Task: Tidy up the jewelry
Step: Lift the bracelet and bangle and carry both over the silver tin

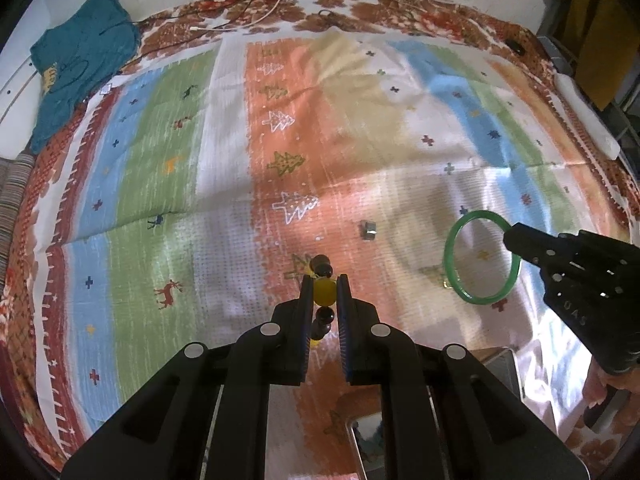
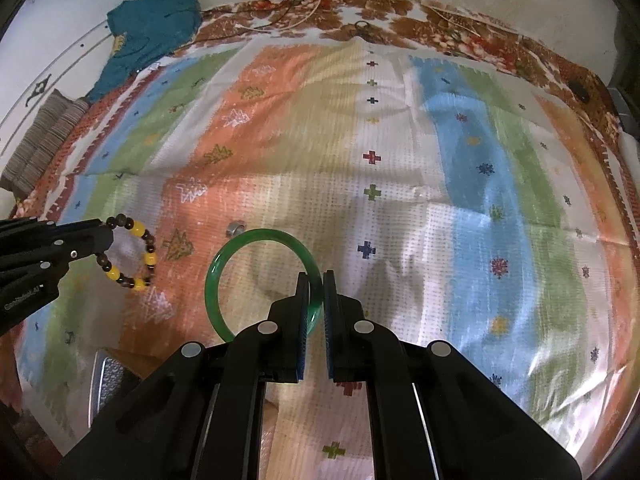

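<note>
"UAS" (partly hidden) on right hand-held gripper (image 1: 510, 236), clamping green bangle (image 1: 480, 256)

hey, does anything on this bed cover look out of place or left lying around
A small silver ring lies loose on the striped cover, apart from the beaded bracelet and green bangle held in the tools. A teal garment sits crumpled at the far left edge.
</note>
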`<state>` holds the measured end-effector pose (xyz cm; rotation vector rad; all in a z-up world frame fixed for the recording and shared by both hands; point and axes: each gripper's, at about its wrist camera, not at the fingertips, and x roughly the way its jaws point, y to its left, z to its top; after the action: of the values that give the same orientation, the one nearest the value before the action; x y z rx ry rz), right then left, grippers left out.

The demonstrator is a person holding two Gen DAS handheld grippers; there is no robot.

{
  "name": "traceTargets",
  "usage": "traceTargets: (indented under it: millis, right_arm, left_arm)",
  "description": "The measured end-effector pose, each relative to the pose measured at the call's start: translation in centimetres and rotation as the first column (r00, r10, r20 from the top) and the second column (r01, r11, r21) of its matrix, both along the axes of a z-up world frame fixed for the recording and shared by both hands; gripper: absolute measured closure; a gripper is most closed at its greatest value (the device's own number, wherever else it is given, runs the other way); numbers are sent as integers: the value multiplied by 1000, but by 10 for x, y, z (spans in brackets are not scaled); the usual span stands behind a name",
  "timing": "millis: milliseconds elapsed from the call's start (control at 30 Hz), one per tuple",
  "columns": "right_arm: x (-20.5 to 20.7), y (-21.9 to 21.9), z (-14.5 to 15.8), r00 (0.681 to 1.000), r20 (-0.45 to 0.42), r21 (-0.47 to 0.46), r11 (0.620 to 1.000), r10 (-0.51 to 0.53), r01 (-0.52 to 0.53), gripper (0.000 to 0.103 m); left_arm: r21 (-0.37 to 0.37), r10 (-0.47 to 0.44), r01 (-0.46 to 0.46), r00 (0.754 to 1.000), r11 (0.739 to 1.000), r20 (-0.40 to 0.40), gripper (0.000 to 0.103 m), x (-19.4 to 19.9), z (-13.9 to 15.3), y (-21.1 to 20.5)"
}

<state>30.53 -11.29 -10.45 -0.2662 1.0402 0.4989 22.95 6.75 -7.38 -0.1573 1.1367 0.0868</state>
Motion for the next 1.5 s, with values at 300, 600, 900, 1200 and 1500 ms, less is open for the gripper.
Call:
traceTargets:
  millis: [300, 600, 900, 1200, 1500]
  right_arm:
    - [-16, -4, 15, 1000, 29, 24, 1000, 11, -12, 95]
    - [-34, -9, 33, 997, 81, 34, 999, 13, -16, 95]
    - [-56, -15, 44, 995, 94, 51, 997, 46, -51, 95]
    - [-80, -19, 50, 991, 107, 56, 995, 75, -82, 95]
    - [-98, -23, 52, 991, 110, 65, 994, 79, -87, 95]
  left_arm:
    - [-28, 2, 0, 999, 1000, 40, 92, -11, 17, -1]
    - [-42, -22, 25, 996, 999, 85, 92, -29, 35, -5]
    - [-33, -68, 74, 988, 997, 139, 92, -49, 54, -24]
    - [-27, -95, 101, 981, 994, 170, 92, -68, 63, -44]
    - [-33, -106, 114, 974, 993, 198, 92, -84, 70, -54]
